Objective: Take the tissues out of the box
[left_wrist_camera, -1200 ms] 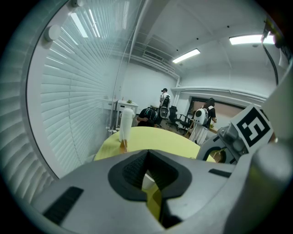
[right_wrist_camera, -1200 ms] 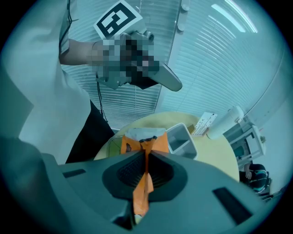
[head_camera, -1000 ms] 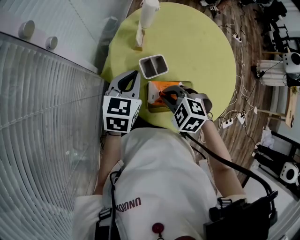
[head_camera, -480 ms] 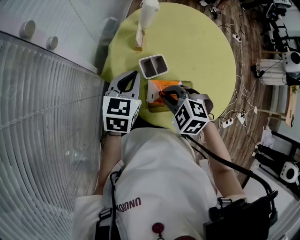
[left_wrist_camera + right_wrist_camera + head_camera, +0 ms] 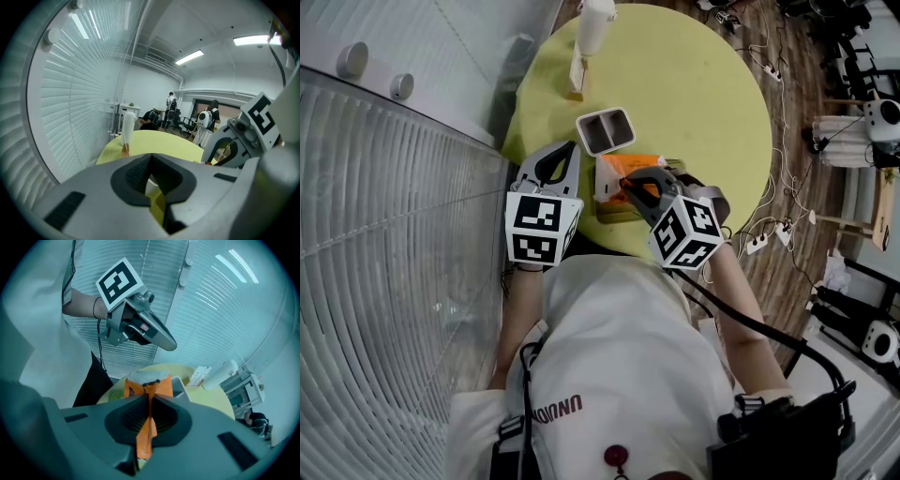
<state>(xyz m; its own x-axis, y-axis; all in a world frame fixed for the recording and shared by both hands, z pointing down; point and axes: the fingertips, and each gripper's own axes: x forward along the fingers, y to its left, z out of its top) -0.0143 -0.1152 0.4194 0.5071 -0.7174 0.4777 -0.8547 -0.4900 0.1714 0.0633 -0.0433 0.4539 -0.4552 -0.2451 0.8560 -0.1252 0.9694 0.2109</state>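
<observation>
Standing beside ribbed blinds, round yellow table on cable-strewn wood floor.

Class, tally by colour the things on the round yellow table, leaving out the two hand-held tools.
White: 1, tall white cylinder
Grey: 1, grey rectangular tub
Orange: 1, orange tissue packet
Olive: 1, flat olive box
Total: 4
</observation>
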